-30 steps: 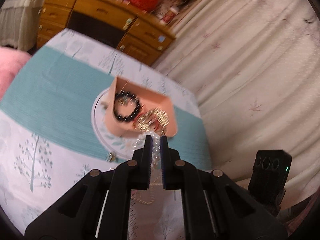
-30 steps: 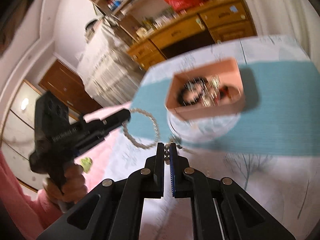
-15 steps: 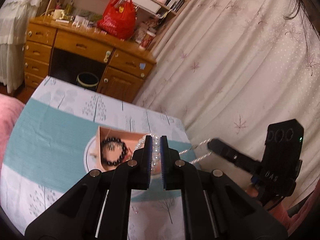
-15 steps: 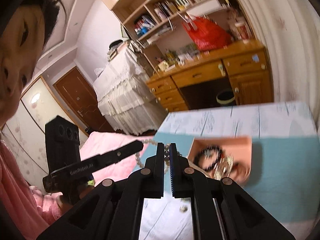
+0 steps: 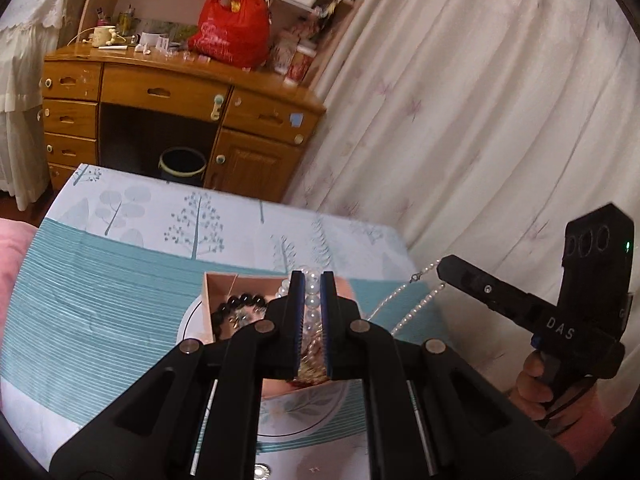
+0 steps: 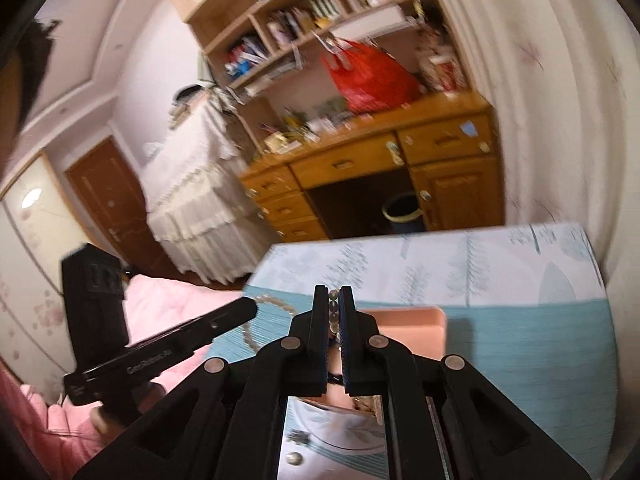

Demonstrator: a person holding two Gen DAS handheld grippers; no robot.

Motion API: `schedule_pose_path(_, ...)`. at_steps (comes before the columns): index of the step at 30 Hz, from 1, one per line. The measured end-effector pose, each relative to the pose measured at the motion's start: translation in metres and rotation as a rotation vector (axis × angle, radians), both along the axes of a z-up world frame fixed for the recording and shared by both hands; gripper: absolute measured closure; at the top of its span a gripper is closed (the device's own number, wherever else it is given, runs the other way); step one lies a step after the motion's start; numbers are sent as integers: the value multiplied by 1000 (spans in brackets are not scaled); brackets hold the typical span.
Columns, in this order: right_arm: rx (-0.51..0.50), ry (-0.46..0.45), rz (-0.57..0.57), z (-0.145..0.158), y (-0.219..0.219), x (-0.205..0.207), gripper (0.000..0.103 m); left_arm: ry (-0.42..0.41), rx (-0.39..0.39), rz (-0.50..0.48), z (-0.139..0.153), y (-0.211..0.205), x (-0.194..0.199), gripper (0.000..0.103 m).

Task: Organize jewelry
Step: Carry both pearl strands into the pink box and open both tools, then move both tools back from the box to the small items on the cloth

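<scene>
My left gripper (image 5: pixel 313 280) is shut on a white pearl necklace (image 5: pixel 311 302). The strand (image 5: pixel 416 304) stretches right to my right gripper (image 5: pixel 442 270), which is shut on its other end. In the right wrist view the beads (image 6: pixel 333 312) sit between my right gripper (image 6: pixel 333 294), and the strand (image 6: pixel 276 303) runs left to my left gripper (image 6: pixel 252 307). Both hold the necklace above a pink box (image 5: pixel 224 286), also in the right wrist view (image 6: pixel 416 320). The box holds a black bead bracelet (image 5: pixel 236 306) and gold jewelry (image 5: pixel 310 368).
The box rests on a round white plate (image 5: pixel 304 412) on a teal and white tree-print cloth (image 5: pixel 100 300). Small loose pieces (image 6: pixel 294 458) lie near the front edge. A wooden desk (image 5: pixel 168 96) with a red bag (image 5: pixel 232 32) stands behind; curtains (image 5: pixel 460 120) hang at right.
Both grippers have risen and tilted up with the necklace, so the box now sits lower in both views and more of the room shows. The strand is pulled out longer between them.
</scene>
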State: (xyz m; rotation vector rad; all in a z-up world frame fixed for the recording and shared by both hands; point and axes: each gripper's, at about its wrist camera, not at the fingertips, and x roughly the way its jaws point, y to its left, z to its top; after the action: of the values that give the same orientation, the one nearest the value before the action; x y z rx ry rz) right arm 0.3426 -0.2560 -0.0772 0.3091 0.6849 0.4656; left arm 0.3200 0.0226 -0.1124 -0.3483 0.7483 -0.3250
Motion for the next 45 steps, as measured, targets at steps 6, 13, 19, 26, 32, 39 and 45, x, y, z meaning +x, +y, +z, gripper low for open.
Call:
schedule_pose_path(6,-52,98,-47,-62,2,13,99,87,35,-16,-41,-14,16,98)
schedule_pose_path(13,-73,225,-101,-127,4,22,47,245,67,32,-78,-13,28,97)
schedule_pose_path(19,-114,216,-97,-130,7,19,33,262,109,80,-81,-6,24,66)
schedule_pose_path(26,-105,245,-76,-110,13,11,15,265,142,95,-68,0,9,59)
schedule_pose_path(32,-81,212,-66,-83,16,-4,11,244,155,104,-51,11,-9,50)
schedule_pose_path(39,-89,189,27,-78,32,-35,10,251,149,109,-46,24,-46,39)
schedule_pose_path(45,11,289,113,-107,41,-56,10,374,141,118,-74,33,-72,39)
